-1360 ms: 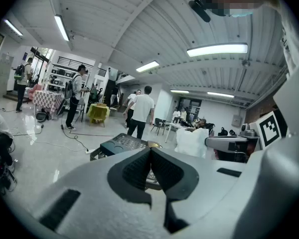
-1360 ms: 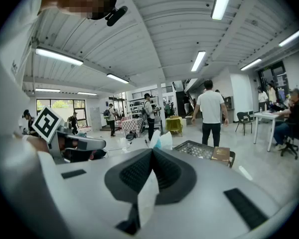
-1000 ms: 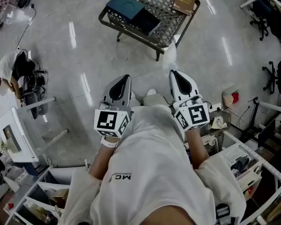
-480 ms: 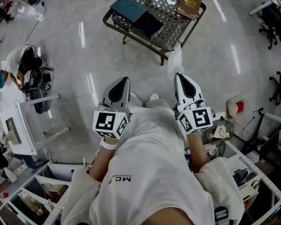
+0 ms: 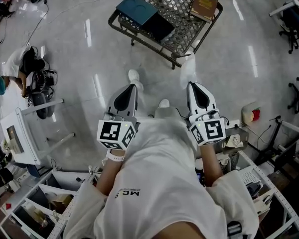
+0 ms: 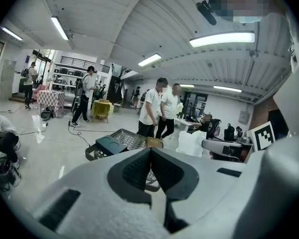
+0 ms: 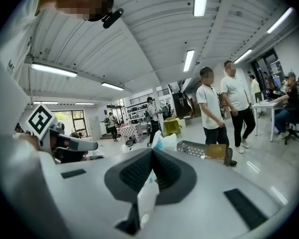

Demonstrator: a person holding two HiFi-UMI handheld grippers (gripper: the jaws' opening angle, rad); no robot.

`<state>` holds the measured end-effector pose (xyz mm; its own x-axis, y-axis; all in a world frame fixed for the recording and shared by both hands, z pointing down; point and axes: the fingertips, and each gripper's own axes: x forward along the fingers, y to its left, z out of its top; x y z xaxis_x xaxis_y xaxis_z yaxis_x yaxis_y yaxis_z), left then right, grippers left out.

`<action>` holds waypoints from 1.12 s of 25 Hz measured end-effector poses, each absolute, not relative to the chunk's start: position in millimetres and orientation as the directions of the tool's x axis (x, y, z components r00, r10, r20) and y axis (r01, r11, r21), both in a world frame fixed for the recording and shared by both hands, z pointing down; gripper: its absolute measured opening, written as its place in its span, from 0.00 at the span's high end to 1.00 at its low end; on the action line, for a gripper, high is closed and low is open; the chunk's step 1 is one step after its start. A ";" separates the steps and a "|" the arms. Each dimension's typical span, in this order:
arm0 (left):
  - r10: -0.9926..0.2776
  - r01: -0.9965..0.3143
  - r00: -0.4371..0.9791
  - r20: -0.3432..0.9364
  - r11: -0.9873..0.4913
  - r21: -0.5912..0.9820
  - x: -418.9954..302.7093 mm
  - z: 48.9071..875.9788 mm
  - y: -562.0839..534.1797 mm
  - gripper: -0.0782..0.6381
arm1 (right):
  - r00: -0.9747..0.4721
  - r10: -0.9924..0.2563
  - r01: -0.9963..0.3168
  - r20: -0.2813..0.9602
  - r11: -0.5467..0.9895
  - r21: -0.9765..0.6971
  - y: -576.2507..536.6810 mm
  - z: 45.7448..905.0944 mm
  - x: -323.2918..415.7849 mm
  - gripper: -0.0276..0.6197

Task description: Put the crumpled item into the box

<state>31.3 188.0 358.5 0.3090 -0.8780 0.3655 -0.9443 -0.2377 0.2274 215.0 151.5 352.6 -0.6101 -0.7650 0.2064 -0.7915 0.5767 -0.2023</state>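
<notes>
A white crumpled bag sticks out past the tips of my right gripper, which is shut on it. In the right gripper view the bag rises between the closed pads of that gripper. My left gripper is held level beside it, shut and empty, its pads meeting. Ahead stands a low wire-mesh table carrying a dark blue box, a darker box and a brown box. The blue box also shows in the left gripper view.
Two people stand just beyond the mesh table. A person crouches by equipment at the left. A white desk and shelving lie left and behind; office chairs stand at the right. Shiny floor surrounds the table.
I have stepped toward the mesh table; a white shoe now shows ahead of the left gripper. Both grippers keep their pose and the bag stays in the right one.
</notes>
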 end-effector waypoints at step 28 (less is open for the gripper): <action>-0.744 -0.809 0.586 0.320 -0.513 0.288 -116.1 351.4 -96.5 0.86 | -0.353 -0.878 -0.934 0.324 0.309 -0.181 -85.6 370.7 64.6 0.93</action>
<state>-116.1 -96.5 351.4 0.5863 -0.7440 0.3205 -0.8086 -0.5133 0.2876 64.6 -85.6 370.7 -0.3529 -0.8777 0.3243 -0.9338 0.3087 -0.1808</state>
